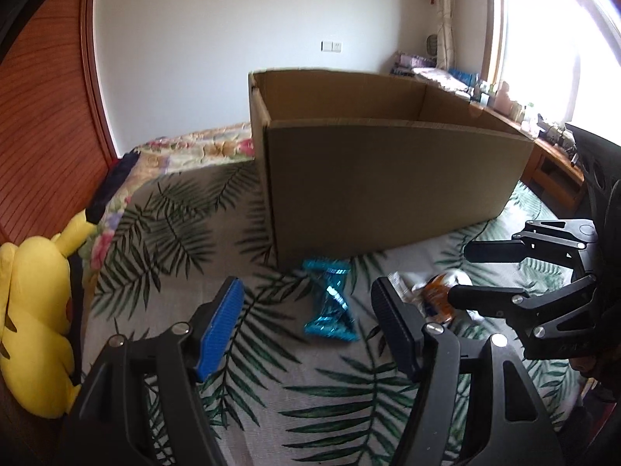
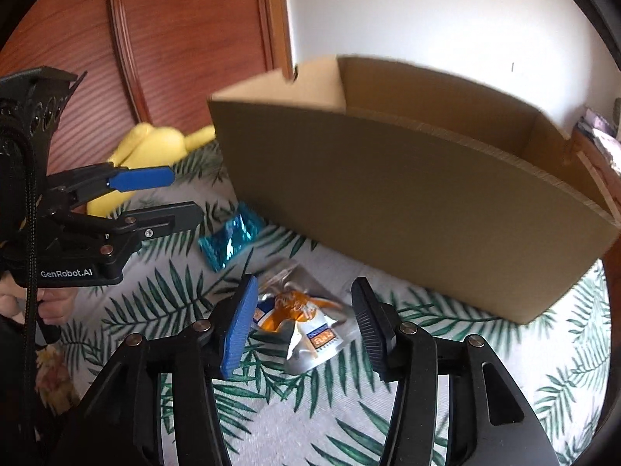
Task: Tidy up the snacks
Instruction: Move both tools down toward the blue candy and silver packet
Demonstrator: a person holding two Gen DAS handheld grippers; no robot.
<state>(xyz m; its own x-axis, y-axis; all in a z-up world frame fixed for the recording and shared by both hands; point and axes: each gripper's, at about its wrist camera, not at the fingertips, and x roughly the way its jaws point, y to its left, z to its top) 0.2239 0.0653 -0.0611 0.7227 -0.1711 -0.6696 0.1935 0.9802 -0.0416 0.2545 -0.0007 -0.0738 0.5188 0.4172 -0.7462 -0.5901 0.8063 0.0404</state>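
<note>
Two grippers, two snack packs, one box, one plush toy. Left gripper (image 1: pixel 306 312): jaws spread wide, nothing between the pads, nothing touched; it hangs over the leaf-print bed cover (image 1: pixel 186 233). The blue foil snack pack (image 1: pixel 330 303) lies on the cover just past and between its fingertips, not gripped, close to the near wall of the box. Right gripper (image 2: pixel 306 312): jaws partly apart, holding nothing; the silver and orange snack pack (image 2: pixel 299 322) lies crumpled on the cover between its two fingers, and the pads do not press on it. In the left wrist view that gripper sits at the right, its fingers over the silver and orange pack. A hand (image 2: pixel 46 306) shows under the left gripper's handle in the right wrist view. The two packs lie near each other, blue one left, silver one right. One open cardboard box (image 1: pixel 388 178) stands just beyond them, upright; its inside floor is hidden. One yellow plush toy (image 1: pixel 35 318) lies at the far left edge of the bed against the wooden headboard (image 1: pixel 42 116).
</note>
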